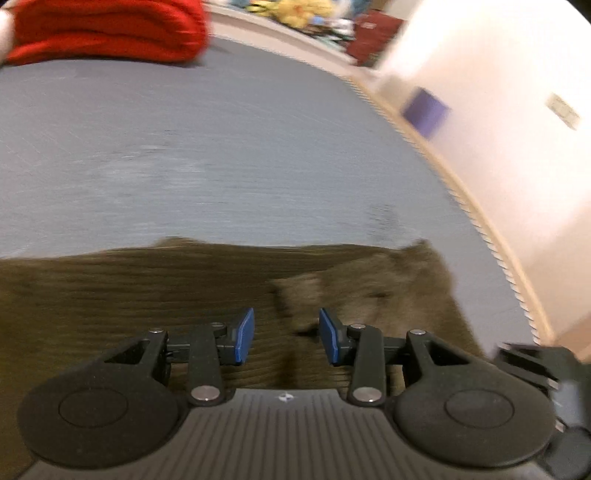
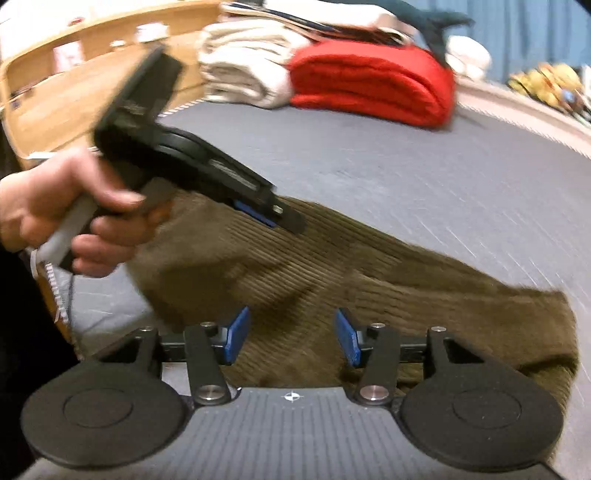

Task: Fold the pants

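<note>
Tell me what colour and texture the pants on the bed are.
The pants are olive-brown ribbed corduroy, seen best in the right wrist view.

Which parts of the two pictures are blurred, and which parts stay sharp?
Left wrist view: the brown pants, grey bed surface and red blanket are streaked with motion blur, while the left gripper stays sharp. Right wrist view: the hand is smeared, the pants' ribs partly readable, the right gripper crisp; fisheye bends the edges.

Both wrist cams sit close, tilted down over the brown corduroy pants [image 1: 184, 295] on the grey bed [image 1: 221, 147]. Left cam faces the bed's far edge; right cam looks across at the left gripper [image 2: 273, 218]. Shared: pants, red blanket [image 2: 373, 83].
</note>
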The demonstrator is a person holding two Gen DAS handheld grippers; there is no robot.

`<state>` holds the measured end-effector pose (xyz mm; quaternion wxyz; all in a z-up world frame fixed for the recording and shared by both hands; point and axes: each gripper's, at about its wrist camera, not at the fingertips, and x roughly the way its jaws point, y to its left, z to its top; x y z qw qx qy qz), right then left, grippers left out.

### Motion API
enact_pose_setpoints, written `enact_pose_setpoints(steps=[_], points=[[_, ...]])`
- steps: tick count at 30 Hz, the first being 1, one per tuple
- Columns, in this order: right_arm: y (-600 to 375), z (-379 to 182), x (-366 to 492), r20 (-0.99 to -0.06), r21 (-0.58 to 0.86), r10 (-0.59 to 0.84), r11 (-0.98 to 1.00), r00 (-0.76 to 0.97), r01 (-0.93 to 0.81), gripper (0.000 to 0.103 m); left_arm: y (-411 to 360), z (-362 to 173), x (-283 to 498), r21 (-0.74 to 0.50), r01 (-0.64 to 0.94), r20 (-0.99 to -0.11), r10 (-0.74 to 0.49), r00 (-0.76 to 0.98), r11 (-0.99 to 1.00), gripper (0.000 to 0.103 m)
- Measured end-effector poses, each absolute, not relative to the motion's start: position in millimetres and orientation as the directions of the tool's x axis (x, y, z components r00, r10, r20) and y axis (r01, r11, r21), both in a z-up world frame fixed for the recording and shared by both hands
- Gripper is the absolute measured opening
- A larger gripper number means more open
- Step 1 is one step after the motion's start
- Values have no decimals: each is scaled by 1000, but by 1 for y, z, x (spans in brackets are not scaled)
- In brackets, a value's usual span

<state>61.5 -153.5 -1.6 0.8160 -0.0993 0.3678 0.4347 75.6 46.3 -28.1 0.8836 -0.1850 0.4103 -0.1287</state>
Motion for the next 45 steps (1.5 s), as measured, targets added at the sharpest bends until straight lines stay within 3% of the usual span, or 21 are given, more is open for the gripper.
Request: enact_pose_setpoints(steps=[7,21,25,26,27,29,31,33,35,38,40,42,45], points=[[-174,-42,88,-858,82,388,750,337,-656,56,-10,-37,85,-362,227,-678,-422,602,904,43],[-176,-52,80,-860,102,397,750,321,-654,58,-37,-41,92,-332,324,-657,-464,594,886,46],[-179,-53,87,-860,103,397,750,319,-653,59,-52,-47,91,-282,377,-689,-460,560,882,45],[-180,-53,87,-860,104,397,750,320,-653,59,-56,-49,90,-253,388,-706,-443,553,886,35],[-179,-53,87,-861,104,397,751,319,-652,59,-61,-51,91,-207,405,-730,-417,541,890,11],[-183,-50,88,-861,107,398,752,318,-650,60,-64,-48,91,-157,438,-737,-400,544,885,9],[-184,-50,88,-861,109,398,752,317,-651,60,-48,-25,96,-145,395,-667,-385,638,907,8],[-184,-51,87,-862,106,398,748,315,-656,60,-9,-2,109,-238,247,-567,-341,750,939,8],[-185,-51,86,-863,107,401,740,308,-663,60,20,-2,126,-303,111,-560,-271,783,946,8],[-182,-48,80,-856,82,408,714,318,-695,60,15,-34,142,-231,94,-648,-225,727,968,12],[-180,-51,77,-865,75,397,707,307,-703,61,5,-48,146,-151,81,-698,-164,697,985,29],[-181,-54,77,-869,85,397,709,296,-700,62,7,-41,141,-123,46,-684,-118,720,991,35],[-187,-45,82,-850,124,432,721,302,-682,62,32,-28,132,-309,-1,-658,-213,722,951,49]])
